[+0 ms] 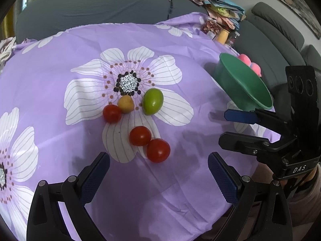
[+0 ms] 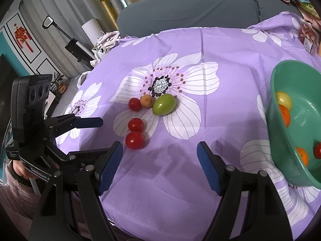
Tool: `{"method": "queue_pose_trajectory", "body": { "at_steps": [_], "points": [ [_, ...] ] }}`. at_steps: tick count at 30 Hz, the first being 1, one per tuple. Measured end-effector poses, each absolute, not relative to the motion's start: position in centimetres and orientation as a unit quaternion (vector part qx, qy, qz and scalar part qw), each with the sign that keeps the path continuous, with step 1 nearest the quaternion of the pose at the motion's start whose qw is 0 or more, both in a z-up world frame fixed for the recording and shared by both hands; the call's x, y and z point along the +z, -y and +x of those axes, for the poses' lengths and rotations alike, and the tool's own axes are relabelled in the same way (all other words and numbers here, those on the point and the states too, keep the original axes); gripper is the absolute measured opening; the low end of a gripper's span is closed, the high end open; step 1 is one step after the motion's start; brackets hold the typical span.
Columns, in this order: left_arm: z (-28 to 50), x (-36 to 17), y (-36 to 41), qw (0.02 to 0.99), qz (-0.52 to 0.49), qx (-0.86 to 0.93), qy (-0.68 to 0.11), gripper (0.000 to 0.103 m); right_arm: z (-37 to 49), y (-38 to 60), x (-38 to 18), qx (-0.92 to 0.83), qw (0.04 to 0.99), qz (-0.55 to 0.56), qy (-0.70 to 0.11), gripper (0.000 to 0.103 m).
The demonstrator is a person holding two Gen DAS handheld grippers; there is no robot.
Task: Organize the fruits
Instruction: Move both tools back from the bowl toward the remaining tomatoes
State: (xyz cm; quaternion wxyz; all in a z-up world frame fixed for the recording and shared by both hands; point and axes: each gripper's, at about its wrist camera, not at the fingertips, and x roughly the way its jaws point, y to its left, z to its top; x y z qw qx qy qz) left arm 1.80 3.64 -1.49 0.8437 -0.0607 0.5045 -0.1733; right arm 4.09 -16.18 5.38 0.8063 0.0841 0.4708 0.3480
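At centre of the left wrist view, five fruits (image 1: 138,120) lie loose on the surface (image 1: 60,70); left claw (image 1: 158,172) wide, empty. Green bowl (image 1: 242,82) at two o'clock, contents hidden.

Right wrist view: right claw (image 2: 159,164) wide, empty; bowl at three o'clock, cut off, holds several fruits (image 2: 284,108). Task partly done.

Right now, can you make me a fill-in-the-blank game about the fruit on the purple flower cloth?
1. The number of red tomatoes loose on the cloth is ____.
2. The biggest loose fruit on the cloth is coloured ____.
3. The oranges lie inside a green ____.
4. The left gripper and the right gripper both have their jaws ____, with nothing between them.

Missing words: three; green; bowl; open
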Motion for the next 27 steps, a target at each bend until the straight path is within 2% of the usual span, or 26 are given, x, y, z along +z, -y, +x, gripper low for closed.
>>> {"method": "queue_pose_trajectory", "body": {
  "at_steps": [27],
  "points": [
    [2.3, -2.4, -3.4, 0.839, -0.048, -0.170, -0.515, 0.098, 5.9, 15.1, 3.6, 0.360, 0.793, 0.094, -0.483, 0.076]
  ]
}}
